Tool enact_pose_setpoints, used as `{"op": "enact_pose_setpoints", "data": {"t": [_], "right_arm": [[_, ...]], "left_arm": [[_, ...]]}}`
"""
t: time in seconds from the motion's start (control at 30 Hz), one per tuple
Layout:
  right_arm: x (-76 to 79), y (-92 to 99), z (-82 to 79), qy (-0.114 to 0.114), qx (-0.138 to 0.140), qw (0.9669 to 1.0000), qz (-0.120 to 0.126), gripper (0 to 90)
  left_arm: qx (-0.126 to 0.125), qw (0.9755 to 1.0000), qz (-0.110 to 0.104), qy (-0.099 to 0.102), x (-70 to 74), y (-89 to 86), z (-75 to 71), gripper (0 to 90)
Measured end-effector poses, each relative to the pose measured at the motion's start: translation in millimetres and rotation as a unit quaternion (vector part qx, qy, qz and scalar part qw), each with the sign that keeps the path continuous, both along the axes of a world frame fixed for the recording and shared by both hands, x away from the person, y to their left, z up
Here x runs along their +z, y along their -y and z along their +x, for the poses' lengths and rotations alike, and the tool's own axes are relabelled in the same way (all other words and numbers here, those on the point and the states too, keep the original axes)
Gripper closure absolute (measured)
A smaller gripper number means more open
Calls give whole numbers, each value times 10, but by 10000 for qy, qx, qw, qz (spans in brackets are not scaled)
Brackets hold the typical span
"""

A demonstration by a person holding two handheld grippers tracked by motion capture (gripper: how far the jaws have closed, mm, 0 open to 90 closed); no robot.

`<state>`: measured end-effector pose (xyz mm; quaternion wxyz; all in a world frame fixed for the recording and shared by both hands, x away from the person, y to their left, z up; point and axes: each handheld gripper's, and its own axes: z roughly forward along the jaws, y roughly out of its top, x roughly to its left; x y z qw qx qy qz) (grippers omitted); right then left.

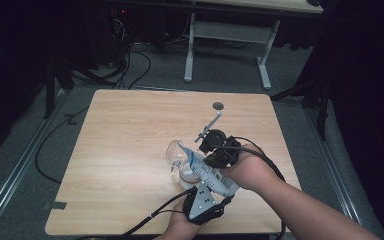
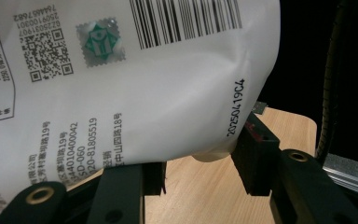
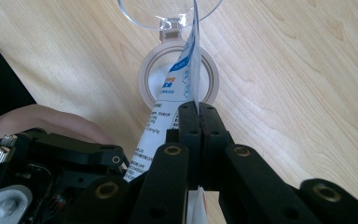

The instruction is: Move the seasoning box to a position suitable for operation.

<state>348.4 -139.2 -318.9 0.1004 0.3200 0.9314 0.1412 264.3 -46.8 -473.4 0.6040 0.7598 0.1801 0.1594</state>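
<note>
Both grippers hold white printed pouch: left gripper clamps bottom, right gripper pinches edge above open jar.

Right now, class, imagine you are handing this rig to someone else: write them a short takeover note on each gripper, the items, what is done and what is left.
Left gripper: grips the lower end of the white pouch.
Right gripper: shut on the pouch's upper edge, tilting it down.
Items: the pouch's mouth points into the round white container on the table; its clear hinged lid is flipped open behind it.
Done: lid open, pouch lined up over the opening.
Left: probably emptying the pouch, closing the lid. Whether anything has poured cannot be told.
</note>
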Motion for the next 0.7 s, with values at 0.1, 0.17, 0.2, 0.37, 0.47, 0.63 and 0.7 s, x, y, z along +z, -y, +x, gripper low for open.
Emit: {"op": "enact_pose_setpoints", "data": {"t": [0.1, 0.17, 0.2, 0.37, 0.47, 0.63, 0.7], "right_arm": [[5, -3, -1, 7, 0, 10000, 3, 900], [10, -4, -1, 9, -2, 10000, -8, 900], [10, -4, -1, 9, -2, 10000, -8, 900], [10, -8, -5, 21, -3, 10000, -25, 900], [11, -8, -5, 24, 2, 10000, -25, 900], [16, -11, -5, 23, 17, 10000, -15, 900], [18, -12, -4, 24, 28, 10000, -19, 900]], "left_arm": [[1, 10000, -16, 2, 5, -3, 1, 592], [-1, 10000, -22, 2, 6, -3, 0, 592], [-1, 10000, -22, 2, 6, -3, 0, 592], [-2, 10000, -24, 6, 7, -2, -1, 592], [-2, 10000, -24, 8, 8, -3, -1, 592], [-5, 10000, -45, 6, 14, -4, -3, 592], [-5, 10000, -53, 5, 16, -5, -4, 592]]}}
